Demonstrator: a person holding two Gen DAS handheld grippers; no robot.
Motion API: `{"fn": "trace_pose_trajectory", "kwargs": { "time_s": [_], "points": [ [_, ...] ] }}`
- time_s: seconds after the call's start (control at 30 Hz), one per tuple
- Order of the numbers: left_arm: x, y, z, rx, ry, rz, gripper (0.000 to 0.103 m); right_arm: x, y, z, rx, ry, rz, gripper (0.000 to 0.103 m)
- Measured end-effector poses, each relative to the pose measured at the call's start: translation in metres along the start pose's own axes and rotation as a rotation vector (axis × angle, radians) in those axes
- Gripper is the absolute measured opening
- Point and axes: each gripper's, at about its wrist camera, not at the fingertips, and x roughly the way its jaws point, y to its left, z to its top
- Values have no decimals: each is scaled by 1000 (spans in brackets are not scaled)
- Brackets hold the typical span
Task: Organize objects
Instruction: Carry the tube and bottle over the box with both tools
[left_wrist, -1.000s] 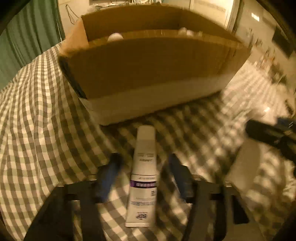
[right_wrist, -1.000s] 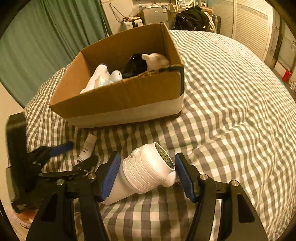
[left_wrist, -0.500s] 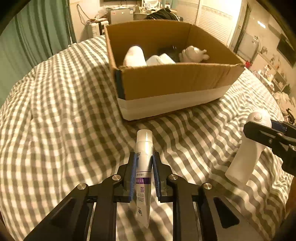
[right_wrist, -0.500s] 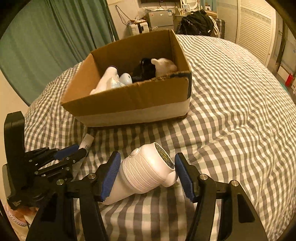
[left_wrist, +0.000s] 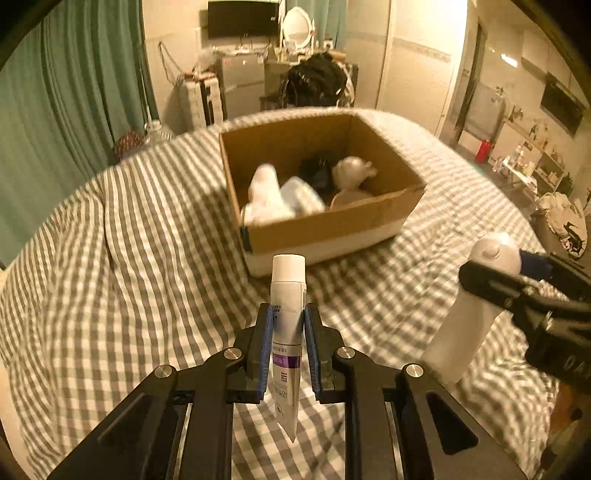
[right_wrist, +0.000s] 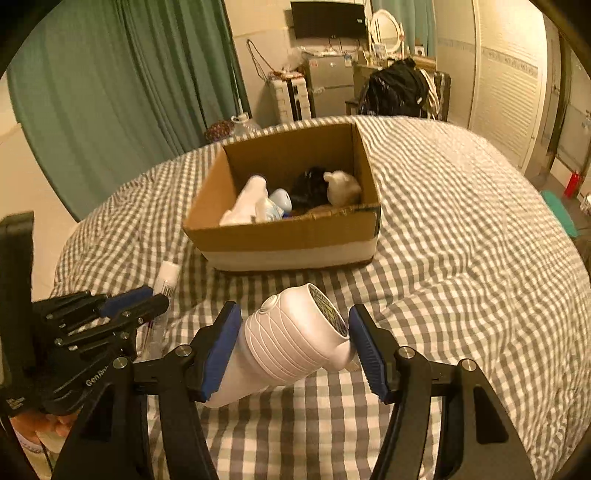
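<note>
We hold 2 items, both lifted off the grey-and-white checked bedspread (right_wrist: 461, 258). Left gripper (left_wrist: 287, 325): fingers pinched narrow on a soft white squeeze tube with purple label band and white cap (left_wrist: 287, 295), cap pointing forward toward the open brown cardboard box (left_wrist: 332, 225). We judge the tube light and squashy; the flat body deforms under the grip, so taking it mid-body as here works, and the stiffer shoulder near the cap would be a firmer spot.

Right gripper (right_wrist: 295, 343): fingers set fairly wide, closed around a white ribbed plastic handheld device with a dark grille face and a tapered handle (right_wrist: 291, 339). It looks rigid, smooth, and probably slippery and heavier at the head; gripping across the ribbed barrel seems safest.

Box sits ahead of both, already holding a few white bottles (right_wrist: 255, 203), a black item (right_wrist: 310, 186) and a cream plush toy (right_wrist: 341, 188).
</note>
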Motion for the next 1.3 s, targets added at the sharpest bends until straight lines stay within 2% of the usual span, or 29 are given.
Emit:
{"fn": "trace_pose_trajectory", "kwargs": {
  "time_s": [0.2,0.33,0.63,0.83,0.93,1.07,1.3],
  "points": [
    [-25,-7,31,-3,-58,-18,17,-22,4,14,-33,-50,-17,61],
    [-38,-11,60,9,-103,-3,17,-31,4,32,-50,-82,-25,61],
    [-32,-10,124,6,-159,1,17,-32,0,98,-82,-149,-36,61],
    [-1,-8,162,40,-173,-5,17,-8,0,140,-121,-159,-60,61],
    [21,-3,175,43,-159,0,17,14,-4,162,-141,-164,-104,61],
    [62,0,183,58,-116,5,17,50,-10,182,-136,-130,-104,61],
    [127,10,170,51,-24,11,17,113,-18,175,-144,-46,-87,61]
  ]
}}
